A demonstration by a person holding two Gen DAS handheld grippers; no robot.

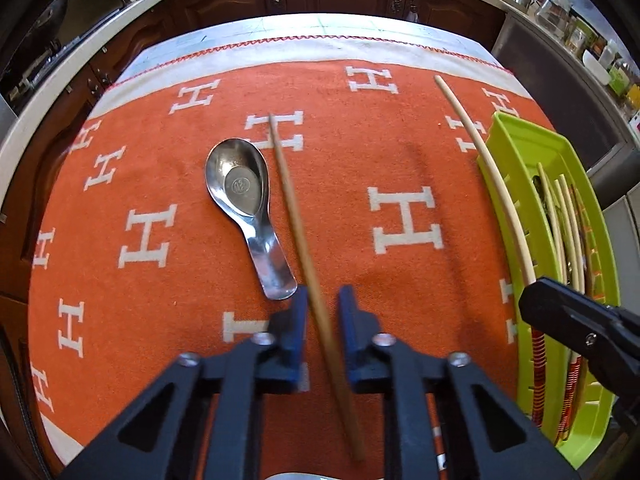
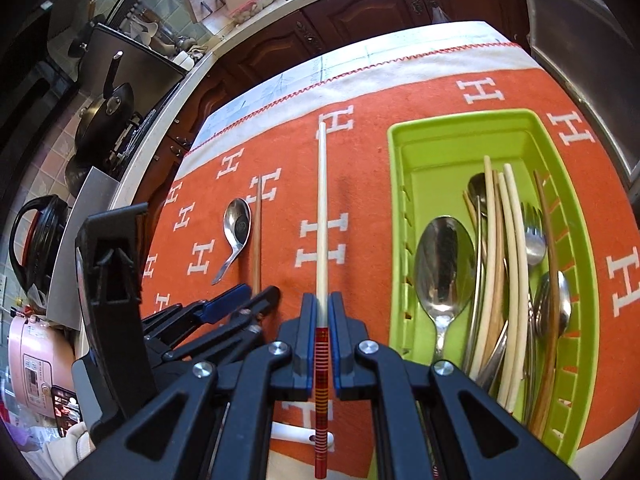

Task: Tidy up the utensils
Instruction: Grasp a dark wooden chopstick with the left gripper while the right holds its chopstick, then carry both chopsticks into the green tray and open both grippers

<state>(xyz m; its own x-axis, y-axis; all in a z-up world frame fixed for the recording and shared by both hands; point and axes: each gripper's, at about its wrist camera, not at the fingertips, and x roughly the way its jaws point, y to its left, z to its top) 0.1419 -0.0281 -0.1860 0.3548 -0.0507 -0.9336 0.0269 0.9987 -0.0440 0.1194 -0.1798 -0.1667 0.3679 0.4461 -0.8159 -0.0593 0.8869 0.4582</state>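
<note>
While clamping the white chopstick [image 2: 322, 208] in the right gripper [image 2: 319, 312], just left of the green tray [image 2: 394, 200], swing across and lower lengthwise among the cutlery. Left gripper [image 1: 323, 308] astride the wooden chopstick [image 1: 290, 196] beside the spoon [image 1: 240, 188] on the orange cloth [image 1: 168, 168], pads not visibly pinching: squeeze fully before lifting.

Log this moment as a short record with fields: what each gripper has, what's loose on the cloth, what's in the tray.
left gripper: jaws either side of a brown chopstick, pads not yet pressing on it
right gripper: shut on a cream chopstick with a red banded end
loose on cloth: short metal spoon, beside the brown chopstick
green tray: holds spoons, a fork, several chopsticks
surface: orange cloth with white H pattern
</note>
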